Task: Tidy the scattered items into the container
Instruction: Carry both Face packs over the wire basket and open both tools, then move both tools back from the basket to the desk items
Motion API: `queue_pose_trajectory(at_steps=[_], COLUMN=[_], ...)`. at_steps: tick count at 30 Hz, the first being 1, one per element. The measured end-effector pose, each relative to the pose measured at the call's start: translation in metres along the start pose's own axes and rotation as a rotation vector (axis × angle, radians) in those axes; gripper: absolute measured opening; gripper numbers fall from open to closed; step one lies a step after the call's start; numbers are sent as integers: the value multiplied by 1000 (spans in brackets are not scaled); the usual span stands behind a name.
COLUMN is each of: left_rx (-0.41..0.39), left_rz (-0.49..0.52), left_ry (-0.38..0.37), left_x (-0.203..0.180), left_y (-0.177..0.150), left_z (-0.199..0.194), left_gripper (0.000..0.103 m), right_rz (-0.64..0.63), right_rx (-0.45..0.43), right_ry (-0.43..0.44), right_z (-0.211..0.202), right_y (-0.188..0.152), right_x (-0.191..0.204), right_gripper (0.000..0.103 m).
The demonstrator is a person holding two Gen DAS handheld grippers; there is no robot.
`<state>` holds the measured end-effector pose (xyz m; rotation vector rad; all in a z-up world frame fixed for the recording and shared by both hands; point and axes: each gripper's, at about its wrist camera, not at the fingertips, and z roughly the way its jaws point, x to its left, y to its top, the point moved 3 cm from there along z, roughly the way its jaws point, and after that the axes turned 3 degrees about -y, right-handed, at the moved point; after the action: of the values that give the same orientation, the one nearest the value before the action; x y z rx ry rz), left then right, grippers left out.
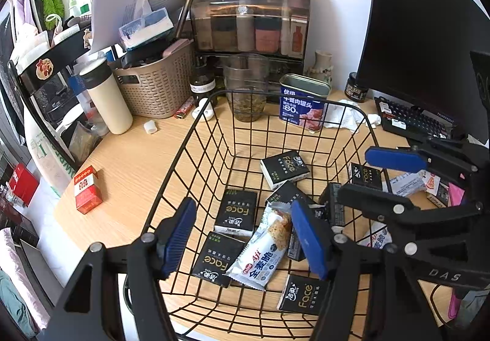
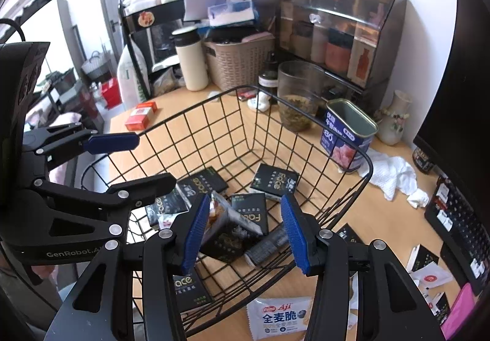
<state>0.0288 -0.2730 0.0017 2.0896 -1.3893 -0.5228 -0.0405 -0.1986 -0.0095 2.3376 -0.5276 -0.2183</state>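
i am hovering both grippers over the wire basket (image 1: 196, 139) at frame centre. my left gripper (image 1: 245, 237) is spread, pinching nothing, above the snack bar (image 1: 263, 246) lying inside. my right gripper (image 2: 245, 237) is spread too, empty. another snack packet (image 2: 281, 318) is waiting on the wooden surface (image 1: 137, 157), bottom centre; i should be clearing the rim before reaching.

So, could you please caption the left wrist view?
Open left gripper above wire basket holding tissue packs and a snack bar.
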Motion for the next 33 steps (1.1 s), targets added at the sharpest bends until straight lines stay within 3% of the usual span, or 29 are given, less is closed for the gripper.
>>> queue_pose_trajectory(at_steps=[7,13,18,23,27,33], left_rx=[0,-24,-35,-46,-4,97], left_rz=[0,32,149,232,309,314], left_ry=[-24,-108,-129,-245,-273,-279], left_x=[-6,-36,-95,-164,-211,-238], left_y=[2,5,4,4,-4,-8], left_z=[-5,-18,-30,-38,-20,32], left_gripper=[70,70,70,71,71,71], right_rz=[2,37,102,215,270,347], right_rx=[-5,-49,-40,-43,-27,35], right_ry=[-3,-44,-139,-214,-259,-283], right_z=[-7,-47,-83,-124,-141,-131], right_y=[1,-3,-39,-79,-110,-155], right_x=[-2,-25,-72,-127,-155,-196], right_gripper=[48,48,48,48,48,48])
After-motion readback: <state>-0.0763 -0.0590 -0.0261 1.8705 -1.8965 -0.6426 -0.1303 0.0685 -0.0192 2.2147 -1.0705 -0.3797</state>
